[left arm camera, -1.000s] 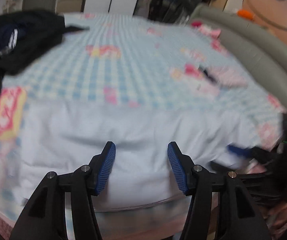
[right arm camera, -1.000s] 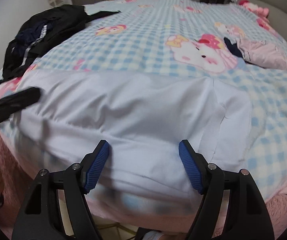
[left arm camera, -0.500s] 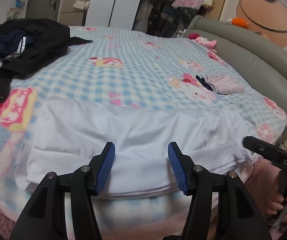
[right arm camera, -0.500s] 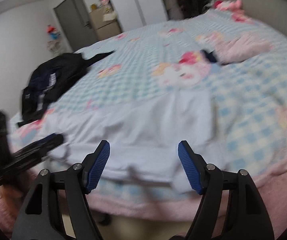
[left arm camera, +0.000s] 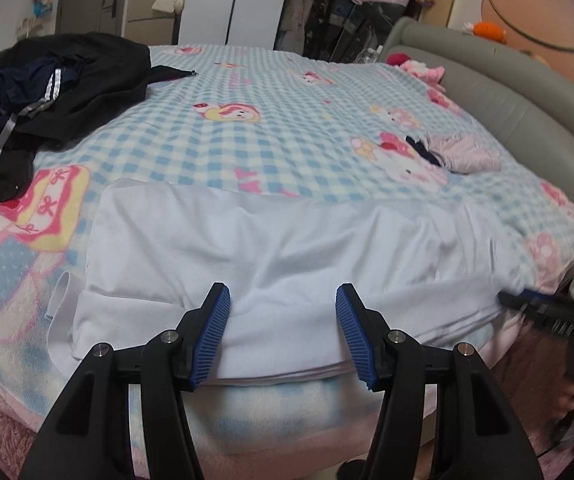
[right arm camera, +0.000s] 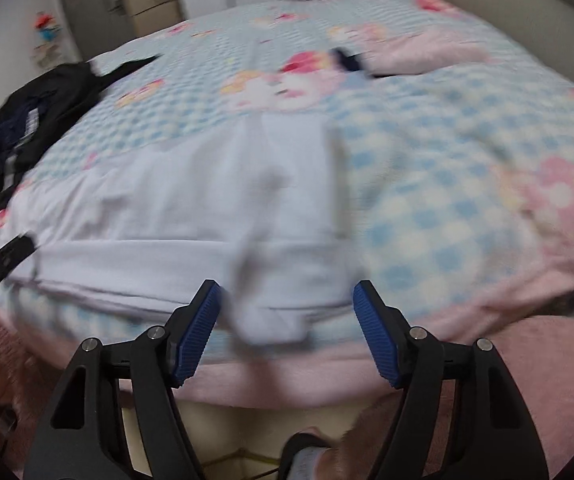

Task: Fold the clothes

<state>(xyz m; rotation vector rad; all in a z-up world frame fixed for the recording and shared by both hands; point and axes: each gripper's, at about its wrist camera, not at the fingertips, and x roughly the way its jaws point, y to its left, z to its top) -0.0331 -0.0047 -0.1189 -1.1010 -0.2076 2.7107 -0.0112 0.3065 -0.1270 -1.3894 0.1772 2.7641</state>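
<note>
A white garment (left arm camera: 271, 248) lies folded lengthwise across the near edge of the bed, its layered hem facing me. My left gripper (left arm camera: 283, 334) hovers open over the middle of that near edge, with nothing between its blue pads. In the blurred right wrist view the same white garment (right arm camera: 191, 204) shows, and my right gripper (right arm camera: 287, 330) is open in front of its right end, where a small flap hangs over the bed edge. The right gripper (left arm camera: 543, 312) also appears at the right of the left wrist view.
A checked blue blanket (left arm camera: 287, 120) with cartoon prints covers the bed. A black clothes pile (left arm camera: 47, 84) lies at the far left. A small pink garment (left arm camera: 463, 156) rests at the right near the grey headboard (left arm camera: 527, 108). Wardrobes stand behind.
Both grippers have drawn back from the garment's near edge. The right gripper has swung right toward the garment's right end; its view is still blurred by motion.
</note>
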